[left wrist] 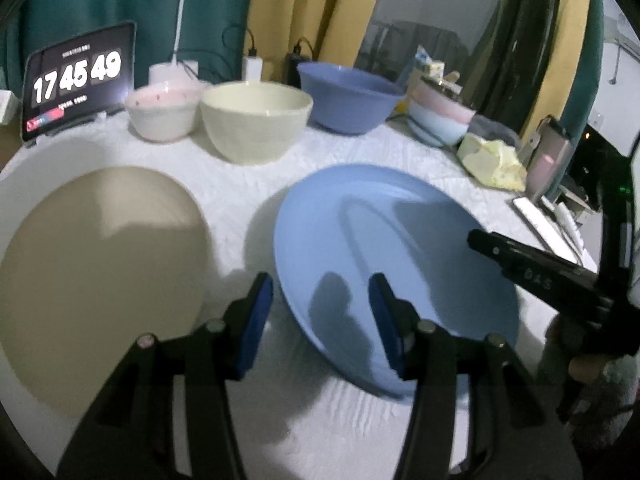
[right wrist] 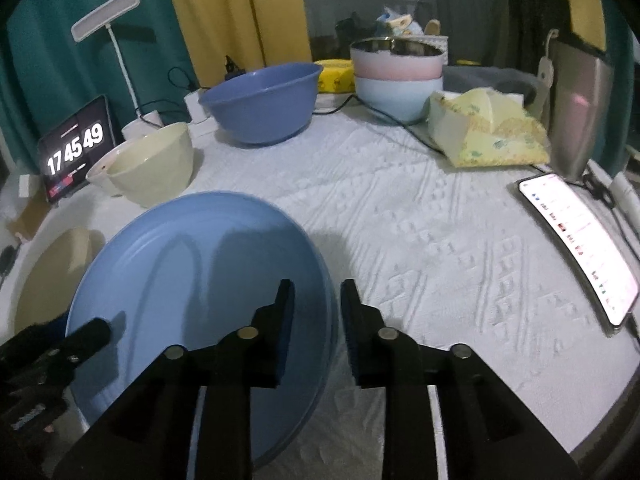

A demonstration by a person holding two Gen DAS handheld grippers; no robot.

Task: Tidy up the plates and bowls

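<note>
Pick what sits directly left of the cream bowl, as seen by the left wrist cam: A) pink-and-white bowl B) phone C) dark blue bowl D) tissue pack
A: the pink-and-white bowl sits right beside the cream bowl on its left; the dark blue bowl is to its right.

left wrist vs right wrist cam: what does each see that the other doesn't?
Left wrist only: the whole beige plate, the full pink-patterned bowl, and the left gripper, open astride the blue plate's near rim.
Right wrist only: the lit phone, the lamp head, and the right gripper, pads apart either side of the plate's right rim, not pressing it.
Both: blue plate, cream bowl, blue bowl, stacked pastel bowls, clock tablet, white tablecloth.
</note>
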